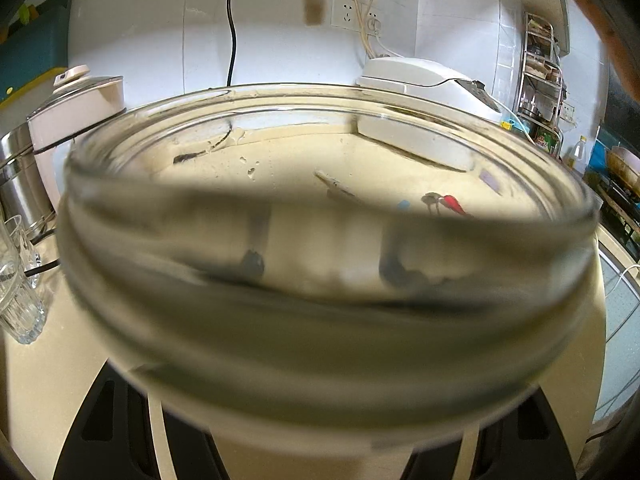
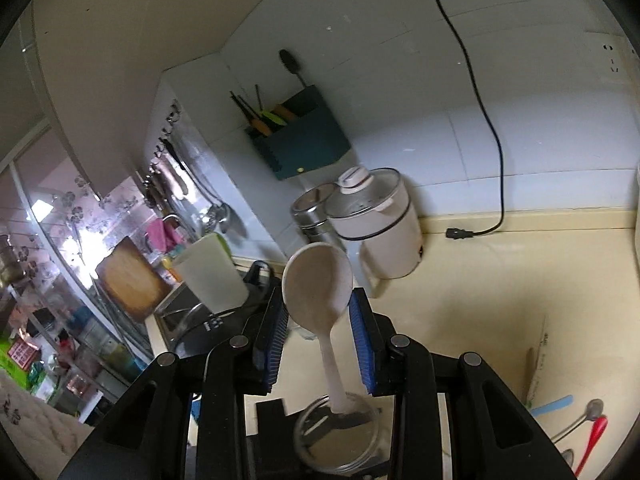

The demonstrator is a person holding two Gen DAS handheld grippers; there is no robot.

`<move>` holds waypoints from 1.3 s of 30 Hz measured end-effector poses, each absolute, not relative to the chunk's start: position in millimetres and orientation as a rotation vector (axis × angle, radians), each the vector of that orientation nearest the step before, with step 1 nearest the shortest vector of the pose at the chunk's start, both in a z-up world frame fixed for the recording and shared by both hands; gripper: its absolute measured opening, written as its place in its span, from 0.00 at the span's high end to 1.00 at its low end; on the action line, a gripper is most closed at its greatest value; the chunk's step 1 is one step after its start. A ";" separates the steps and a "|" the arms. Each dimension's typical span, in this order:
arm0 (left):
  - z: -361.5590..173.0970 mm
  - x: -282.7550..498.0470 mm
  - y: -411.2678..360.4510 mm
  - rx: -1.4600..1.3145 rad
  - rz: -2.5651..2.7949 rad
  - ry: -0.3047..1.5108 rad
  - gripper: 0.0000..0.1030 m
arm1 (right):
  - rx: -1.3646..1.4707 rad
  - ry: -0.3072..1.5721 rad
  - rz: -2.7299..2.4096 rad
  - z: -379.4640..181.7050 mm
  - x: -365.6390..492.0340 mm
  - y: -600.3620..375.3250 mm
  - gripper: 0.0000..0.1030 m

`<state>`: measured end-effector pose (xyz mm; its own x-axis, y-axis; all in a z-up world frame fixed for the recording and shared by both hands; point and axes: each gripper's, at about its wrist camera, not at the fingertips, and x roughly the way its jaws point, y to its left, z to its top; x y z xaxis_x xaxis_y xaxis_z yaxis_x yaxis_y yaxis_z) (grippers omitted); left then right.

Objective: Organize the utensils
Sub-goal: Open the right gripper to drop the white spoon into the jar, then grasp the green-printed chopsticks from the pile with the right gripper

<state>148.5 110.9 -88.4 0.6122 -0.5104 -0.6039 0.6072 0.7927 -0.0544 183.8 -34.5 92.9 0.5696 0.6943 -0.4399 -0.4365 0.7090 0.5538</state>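
The pale wooden spoon (image 2: 318,280) is standing between the blue pads (image 2: 362,340) of the right gripper (image 2: 319,312), bowl upward, its handle reaching down into the mouth of the glass jar (image 2: 340,436) below. The bowl's edge is lying against the right-hand pad; a clear gap is showing beside the other pad, so the jaws are standing apart and pressing on nothing that can be confirmed.

In the left wrist view the glass jar (image 1: 328,288) is filling most of the frame, its open rim facing the camera. The left gripper (image 1: 320,432) is showing only as black finger bases below the jar; the jar is sitting between them and the gripper is clamping it.

Through the glass, and in the right wrist view, loose utensils are lying on the beige counter (image 2: 500,280): a red spoon (image 2: 594,436), a metal spoon (image 2: 588,414) touching it, and a light blue stick (image 2: 552,406) near them.

Against the tiled wall a white electric pot (image 2: 380,224) with a glass lid is standing just beside a steel canister (image 2: 314,208). A dark green holder (image 2: 308,132) is hanging on the wall above them. A black power cord (image 2: 480,120) is trailing down to the counter. A ribbed drinking glass (image 1: 18,292) is standing at the left edge of the left view.
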 end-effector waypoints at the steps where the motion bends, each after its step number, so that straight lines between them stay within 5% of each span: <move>1: -88.7 148.5 110.4 0.162 -0.647 0.643 0.30 | 0.412 0.700 0.687 89.9 181.7 -33.1 0.69; 17: -88.2 146.1 105.0 0.184 -0.629 0.643 0.30 | 0.320 0.889 0.546 32.2 152.8 -33.0 0.64; 39: -87.9 147.6 100.4 0.188 -0.627 0.643 0.30 | 0.274 1.094 0.196 -36.1 177.0 -154.2 0.63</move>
<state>147.6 100.4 -87.9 0.6246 -0.4861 -0.6113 0.5988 0.8005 -0.0247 177.0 -154.2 -36.1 0.4469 0.2904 -0.8462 -0.0217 0.9491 0.3143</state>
